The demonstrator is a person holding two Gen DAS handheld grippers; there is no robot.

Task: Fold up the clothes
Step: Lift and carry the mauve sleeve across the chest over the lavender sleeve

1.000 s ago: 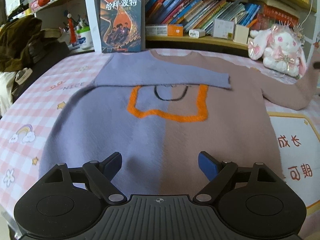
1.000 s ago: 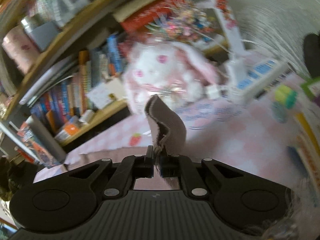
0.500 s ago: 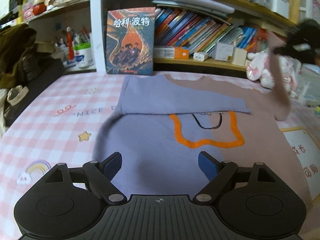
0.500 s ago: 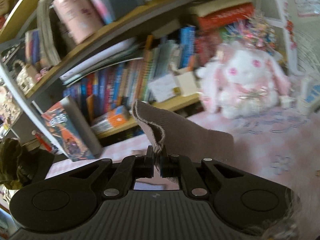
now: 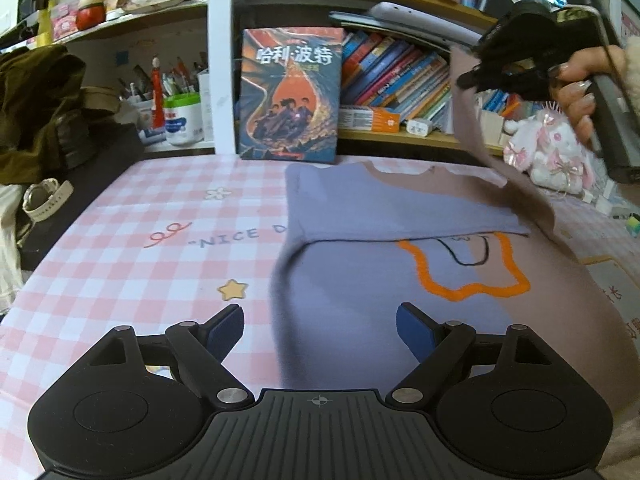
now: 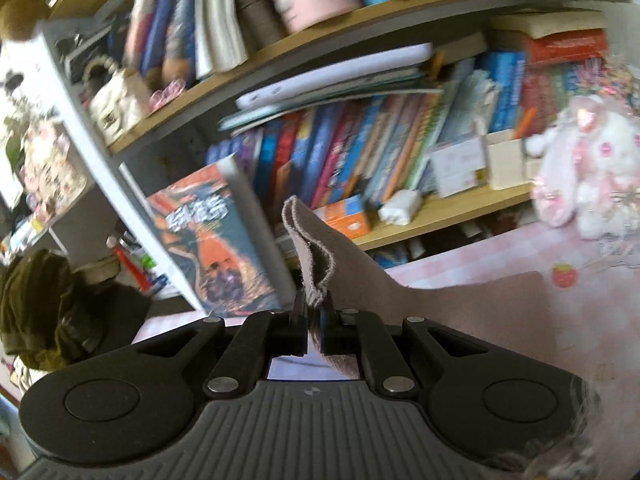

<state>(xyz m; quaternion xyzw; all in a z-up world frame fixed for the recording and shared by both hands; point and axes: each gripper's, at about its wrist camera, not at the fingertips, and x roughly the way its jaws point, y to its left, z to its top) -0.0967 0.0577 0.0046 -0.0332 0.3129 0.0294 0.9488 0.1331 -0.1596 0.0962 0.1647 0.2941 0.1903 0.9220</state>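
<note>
Sweater (image 5: 400,280) lies flat on the checked table (image 5: 120,260), lilac sleeve (image 5: 392,208) folded across the chest; the brown sleeve (image 5: 472,132), flat at far right a second ago, now hangs lifted; right gripper (image 6: 314,312) clamps its cuff (image 6: 308,248), swinging left; left gripper (image 5: 320,328) hovers near, jaws spread, empty; second sleeve fold appears underway.

Gaping left tool (image 5: 320,330) above sweater (image 5: 360,280)

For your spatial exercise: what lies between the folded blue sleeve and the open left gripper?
In the left wrist view, only the sweater's own front, bearing an orange outline, lies between the sleeve and left gripper.
</note>
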